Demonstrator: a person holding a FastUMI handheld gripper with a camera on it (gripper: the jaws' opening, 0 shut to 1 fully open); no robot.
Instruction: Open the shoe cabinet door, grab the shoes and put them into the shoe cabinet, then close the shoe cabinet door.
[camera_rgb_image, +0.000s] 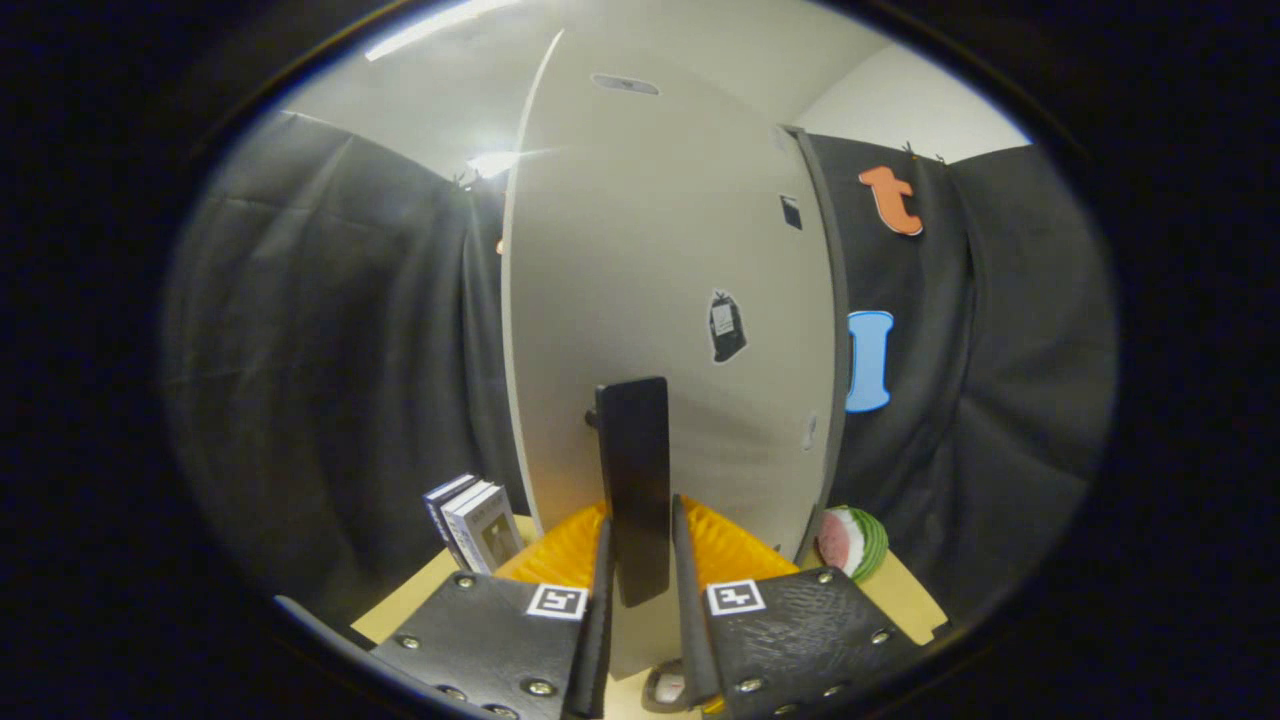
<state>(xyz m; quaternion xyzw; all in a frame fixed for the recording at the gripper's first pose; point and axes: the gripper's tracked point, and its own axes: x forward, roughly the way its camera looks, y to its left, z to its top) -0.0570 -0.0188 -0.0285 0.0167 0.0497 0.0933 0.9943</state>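
Black cloth walls the booth. We find the cabinet door (670, 300) dead ahead, its dark handle (633, 480) standing between the gripper (640, 545) fingers — narrowly parted, flanking it; contact uncertain. Books (475, 520) stand beside.

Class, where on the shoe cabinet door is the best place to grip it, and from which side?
Grip the door's dark upright handle, coming straight at the door face. It is a narrow bar standing off the panel, so a finger fits on each side; the gripper already straddles it.

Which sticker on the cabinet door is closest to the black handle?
The bag-shaped black sticker, just above and right of the handle between the gripper fingers. The small dark square and oval sit much higher.
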